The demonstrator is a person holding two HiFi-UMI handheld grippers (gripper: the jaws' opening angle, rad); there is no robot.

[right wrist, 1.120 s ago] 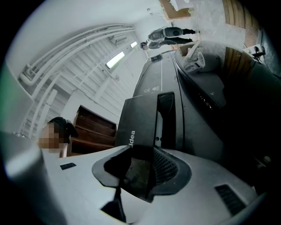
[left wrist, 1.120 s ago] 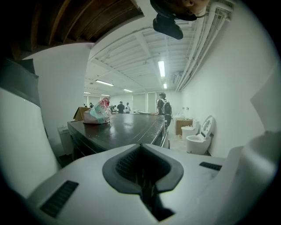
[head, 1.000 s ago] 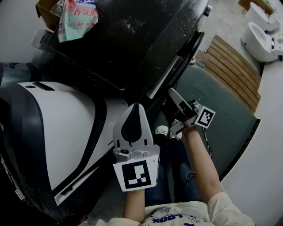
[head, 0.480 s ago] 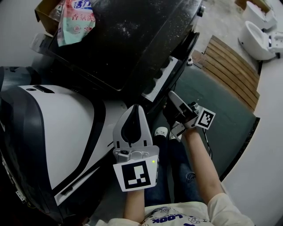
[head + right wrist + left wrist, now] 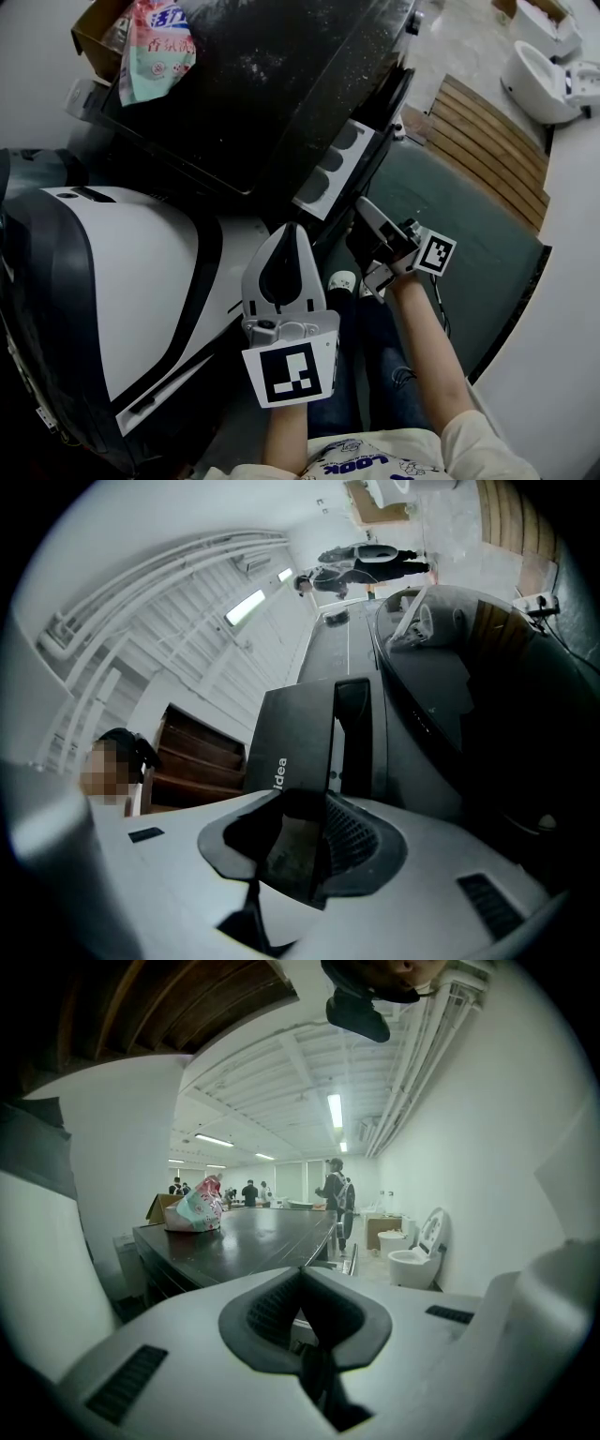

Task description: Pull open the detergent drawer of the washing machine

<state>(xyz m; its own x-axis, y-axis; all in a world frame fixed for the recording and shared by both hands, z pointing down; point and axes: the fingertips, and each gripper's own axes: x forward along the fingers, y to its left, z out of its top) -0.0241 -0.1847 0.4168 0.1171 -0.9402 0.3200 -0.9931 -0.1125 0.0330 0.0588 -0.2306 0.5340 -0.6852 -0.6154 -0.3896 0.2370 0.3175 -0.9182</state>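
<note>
While the right tongs [image 5: 364, 214] clamp the dark front panel of the detergent drawer [image 5: 330, 173], the drawer stands partway out of the washing machine [image 5: 281, 84], just past centre toward one o'clock in the head view. That view alone shows the drawer's white plastic tray with rounded compartments, and the machine's glossy black top, speckled with pale dust. The right gripper view shows instead the panel's smooth dark face with pale lettering ending "idea", running between the ribbed black pads [image 5: 352, 832].

The left tongs [image 5: 289, 230] are closed on nothing, tips meeting in a teardrop of matte grey plastic at six o'clock of the drawer, well apart from it.

A crinkled pink-and-green detergent bag [image 5: 155, 47] lies by a cardboard box [image 5: 89, 28] at eleven o'clock. A glossy white curved housing [image 5: 122, 281] with a dark band fills nine o'clock; slatted wooden boards [image 5: 497, 141] and a white toilet [image 5: 548, 66] sit toward two o'clock.

Only the left gripper view shows the ceiling strip lights [image 5: 335, 1110] and people [image 5: 336, 1194] standing beyond the machine.
</note>
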